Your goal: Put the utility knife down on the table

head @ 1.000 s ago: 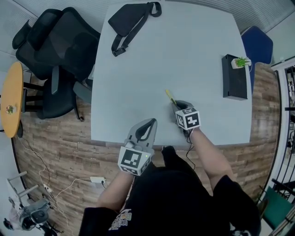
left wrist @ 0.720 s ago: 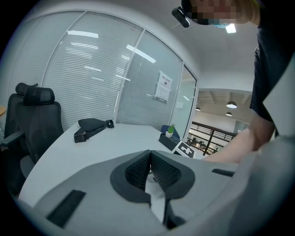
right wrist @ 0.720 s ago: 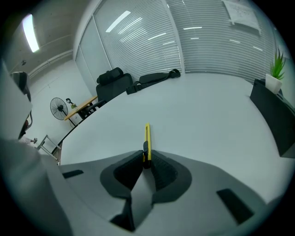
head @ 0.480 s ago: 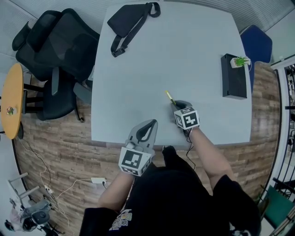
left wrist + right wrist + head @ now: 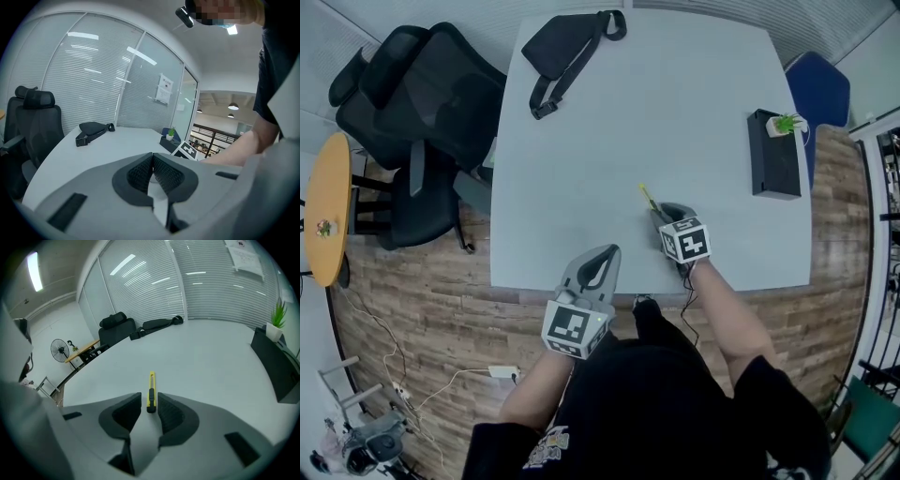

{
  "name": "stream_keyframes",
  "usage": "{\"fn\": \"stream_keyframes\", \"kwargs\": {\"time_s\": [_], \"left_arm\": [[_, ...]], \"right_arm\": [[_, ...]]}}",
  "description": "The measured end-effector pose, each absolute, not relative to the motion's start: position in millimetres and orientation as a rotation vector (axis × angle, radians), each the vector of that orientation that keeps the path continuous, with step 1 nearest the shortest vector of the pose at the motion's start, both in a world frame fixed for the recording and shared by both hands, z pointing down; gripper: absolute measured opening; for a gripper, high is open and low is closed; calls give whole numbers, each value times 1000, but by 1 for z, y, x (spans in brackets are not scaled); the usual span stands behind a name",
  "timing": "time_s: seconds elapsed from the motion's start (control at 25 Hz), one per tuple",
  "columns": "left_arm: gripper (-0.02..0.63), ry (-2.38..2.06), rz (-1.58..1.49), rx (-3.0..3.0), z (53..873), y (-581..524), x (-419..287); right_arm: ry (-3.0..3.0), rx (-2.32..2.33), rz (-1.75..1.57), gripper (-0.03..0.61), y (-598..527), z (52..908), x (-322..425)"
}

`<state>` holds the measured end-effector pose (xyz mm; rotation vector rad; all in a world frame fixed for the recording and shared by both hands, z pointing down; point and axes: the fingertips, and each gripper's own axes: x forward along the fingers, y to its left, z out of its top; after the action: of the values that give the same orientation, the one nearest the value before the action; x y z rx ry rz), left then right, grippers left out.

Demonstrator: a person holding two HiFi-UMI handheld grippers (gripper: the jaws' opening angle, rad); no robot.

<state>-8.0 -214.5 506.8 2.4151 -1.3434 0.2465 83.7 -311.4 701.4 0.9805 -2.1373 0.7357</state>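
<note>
A slim yellow-and-black utility knife (image 5: pixel 151 391) lies flat on the pale grey table (image 5: pixel 211 357), pointing away from me. Its rear end sits between the pads of my right gripper (image 5: pixel 150 398), with a gap on each side. These jaws have just been opening and no longer press the knife. In the head view the knife (image 5: pixel 647 197) juts out ahead of the right gripper (image 5: pixel 662 214) near the table's front edge. My left gripper (image 5: pixel 602 255) hovers at the front edge, shut and empty; its pads (image 5: pixel 140 173) meet.
A black sling bag (image 5: pixel 567 42) lies at the table's (image 5: pixel 675 112) far left. A black box with a small potted plant (image 5: pixel 775 155) stands at the right edge. Black office chairs (image 5: pixel 422 103) stand to the left, and a blue chair (image 5: pixel 820 89) at the far right.
The head view has shifted a little. Both grippers and the knife stay where they were.
</note>
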Motion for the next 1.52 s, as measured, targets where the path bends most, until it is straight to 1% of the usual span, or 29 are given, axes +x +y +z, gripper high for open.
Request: {"fn": "stream_keyframes", "kwargs": {"time_s": [0.2,0.44,0.52,0.6,0.88,1.12,1.28,1.52], "left_arm": [[6,-1319,233,2459,498,-212,-12],[6,-1270,213,2525,482,-210,-16],[5,-1251,200,2551,475,-207,-18],[6,-1233,188,2578,468,-204,-22],[6,-1158,143,2676,440,-193,-43],[6,-1078,108,2770,415,-186,-60],[6,-1045,101,2813,405,-182,-66],[5,-1037,83,2829,393,-166,-65]], "right_arm": [[-2181,1049,702,103,-311,671,86],[-2285,1151,608,81,-310,612,84],[-2330,1202,565,56,-307,586,83],[-2377,1264,526,3,-302,559,81],[-2588,1437,358,3,-267,452,69],[-2643,1568,207,3,-219,379,58],[-2646,1643,122,3,-189,349,56],[-2637,1696,103,3,-158,336,65]]}}
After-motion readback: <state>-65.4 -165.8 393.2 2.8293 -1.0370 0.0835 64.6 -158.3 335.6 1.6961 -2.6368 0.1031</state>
